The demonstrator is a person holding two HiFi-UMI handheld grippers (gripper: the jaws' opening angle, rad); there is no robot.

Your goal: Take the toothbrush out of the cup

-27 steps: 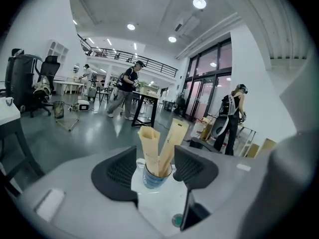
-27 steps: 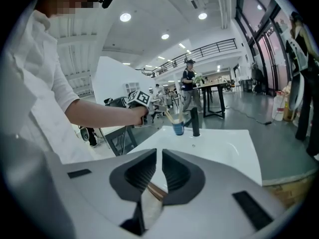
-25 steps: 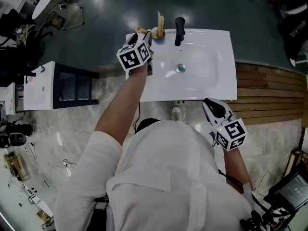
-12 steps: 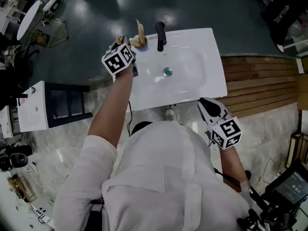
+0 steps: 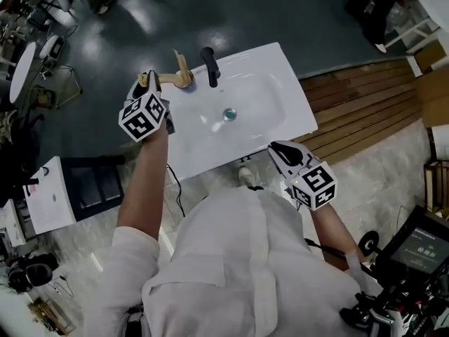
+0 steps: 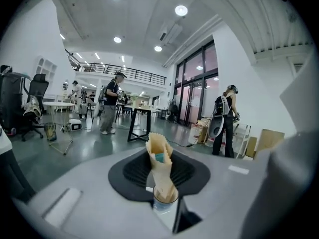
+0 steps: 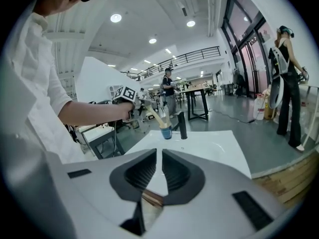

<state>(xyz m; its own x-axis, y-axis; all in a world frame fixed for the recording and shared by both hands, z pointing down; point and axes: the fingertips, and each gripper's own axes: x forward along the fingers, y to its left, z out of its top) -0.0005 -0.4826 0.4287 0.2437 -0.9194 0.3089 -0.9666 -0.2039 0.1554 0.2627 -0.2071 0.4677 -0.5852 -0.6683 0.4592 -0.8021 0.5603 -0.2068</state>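
A beige toothbrush (image 5: 168,78) leans left out of a small blue cup (image 5: 184,82) at the back left corner of the white sink (image 5: 259,111). My left gripper (image 5: 156,81) is shut on its upper part, and its jaws have just been closing around it. In the left gripper view the toothbrush (image 6: 159,156) stands between the pads with the cup's rim (image 6: 165,199) below. In the right gripper view its lower end still reaches into the cup (image 7: 166,132). My right gripper (image 5: 275,146) hangs at the sink's near edge, shut and holding nothing.
A black tap (image 5: 208,65) stands just right of the cup. Wooden decking (image 5: 365,97) lies to the right of the sink, and a dark stand with a white top (image 5: 70,192) to the left. People (image 6: 227,121) stand on the floor beyond.
The left gripper has closed on the toothbrush and risen a little beside the cup. The head view has swung, so the sink now sits further left. The right gripper has hardly moved.
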